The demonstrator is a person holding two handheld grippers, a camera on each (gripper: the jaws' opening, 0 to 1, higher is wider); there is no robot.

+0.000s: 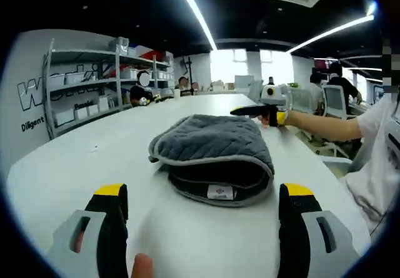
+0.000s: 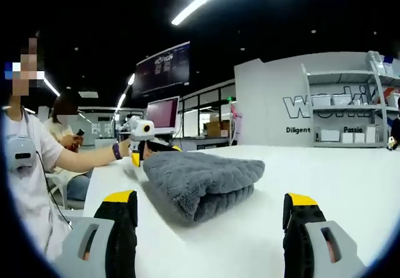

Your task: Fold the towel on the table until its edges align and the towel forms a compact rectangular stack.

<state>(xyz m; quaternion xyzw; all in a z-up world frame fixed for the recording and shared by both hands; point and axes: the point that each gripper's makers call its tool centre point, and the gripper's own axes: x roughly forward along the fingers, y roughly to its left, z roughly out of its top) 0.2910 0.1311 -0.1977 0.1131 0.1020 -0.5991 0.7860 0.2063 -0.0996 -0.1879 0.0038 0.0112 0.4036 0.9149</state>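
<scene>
A grey towel (image 1: 212, 150) lies folded in a thick bundle on the white table (image 1: 75, 159). Its open layers and a small white label (image 1: 220, 192) face me. My left gripper (image 1: 204, 192) stands open just short of that near edge, nothing between its jaws. The right gripper (image 1: 257, 110) hovers at the towel's far right corner, on a person's arm. In the right gripper view the towel (image 2: 200, 175) shows its rounded fold. My right gripper (image 2: 210, 198) is open in front of it. The left gripper (image 2: 142, 142) sits at the towel's far left end.
Metal shelves (image 1: 94, 84) with white bins stand along the left wall, also seen as shelves (image 2: 344, 109) on the right. People sit at the table's far end. Office chairs (image 1: 334, 100) and a person's body crowd the right side. A monitor (image 2: 162, 112) stands behind.
</scene>
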